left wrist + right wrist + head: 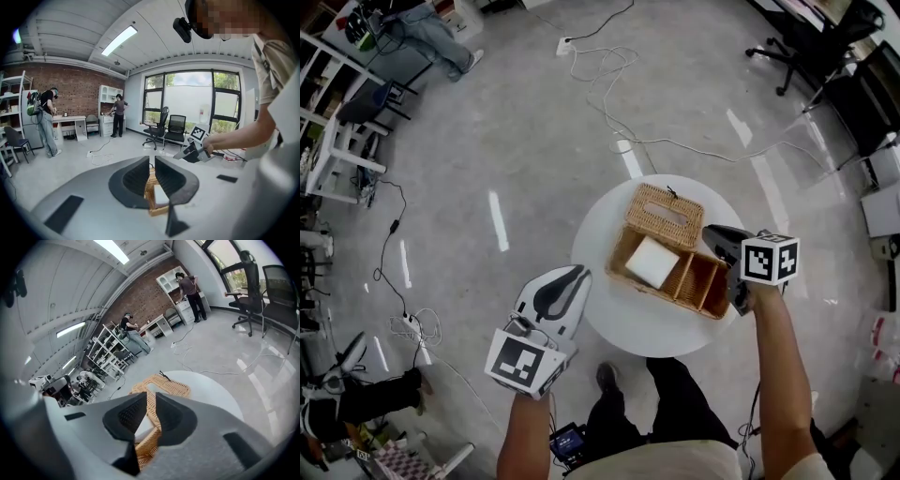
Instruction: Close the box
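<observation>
On the round white desk (605,323), the wicker box (698,281) is lying open with its lid (661,216) tipped back, so the closing is not yet done, while the right gripper (712,234) is hovering over the box's right end and the left gripper (569,277) short of it, both with fingers slightly released, grasping nothing.

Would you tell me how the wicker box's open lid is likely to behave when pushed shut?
The lid looks woven from wicker, so it is probably light yet fairly stiff. It seems hinged along the wicker box's far edge, so a push should likely swing it over rather than slide it. Its rough weave probably resists slipping.
</observation>
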The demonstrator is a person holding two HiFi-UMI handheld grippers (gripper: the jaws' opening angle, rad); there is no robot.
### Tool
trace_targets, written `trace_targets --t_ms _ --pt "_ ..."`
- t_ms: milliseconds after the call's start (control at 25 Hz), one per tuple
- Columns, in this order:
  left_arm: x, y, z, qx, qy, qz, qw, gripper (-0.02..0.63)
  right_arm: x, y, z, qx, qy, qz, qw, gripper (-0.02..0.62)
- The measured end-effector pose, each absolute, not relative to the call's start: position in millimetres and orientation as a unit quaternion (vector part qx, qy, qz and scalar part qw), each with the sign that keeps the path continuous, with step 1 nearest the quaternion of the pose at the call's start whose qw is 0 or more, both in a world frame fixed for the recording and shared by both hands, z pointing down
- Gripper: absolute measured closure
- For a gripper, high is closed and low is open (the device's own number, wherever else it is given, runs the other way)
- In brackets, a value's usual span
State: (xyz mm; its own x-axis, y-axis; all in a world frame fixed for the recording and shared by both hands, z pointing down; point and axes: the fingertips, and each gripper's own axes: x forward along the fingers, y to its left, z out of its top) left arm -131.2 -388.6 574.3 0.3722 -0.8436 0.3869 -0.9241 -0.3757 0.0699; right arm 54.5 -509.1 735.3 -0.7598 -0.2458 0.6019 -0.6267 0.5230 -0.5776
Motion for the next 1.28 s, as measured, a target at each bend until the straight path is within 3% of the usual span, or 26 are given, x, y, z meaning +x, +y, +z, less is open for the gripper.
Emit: trace_targets --t_ms 400,560,880,960,1280 --pt "-137 -399 596 0.806 -0.552 0.145 0.155 0.571 55 -518 788 0.209 -0.798 0.495 0.274 0.425" --pt "-139 -403 603 0.804 -0.554 0.145 0.16 0.571 55 -524 804 0.19 -0.777 0.538 0.265 0.408" --pt "-147 -405 611 0.797 -0.562 0.144 0.167 0.571 48 -526 825 0.155 -0.737 0.617 0.231 0.41" --pt "-149 -406 612 0.797 -0.563 0.142 0.167 0.571 45 -525 826 0.15 -0.733 0.625 0.225 0.445" --pt "-152 -405 611 0.798 -0.564 0.139 0.164 0.571 46 -531 809 0.161 -0.779 0.561 0.231 0.493"
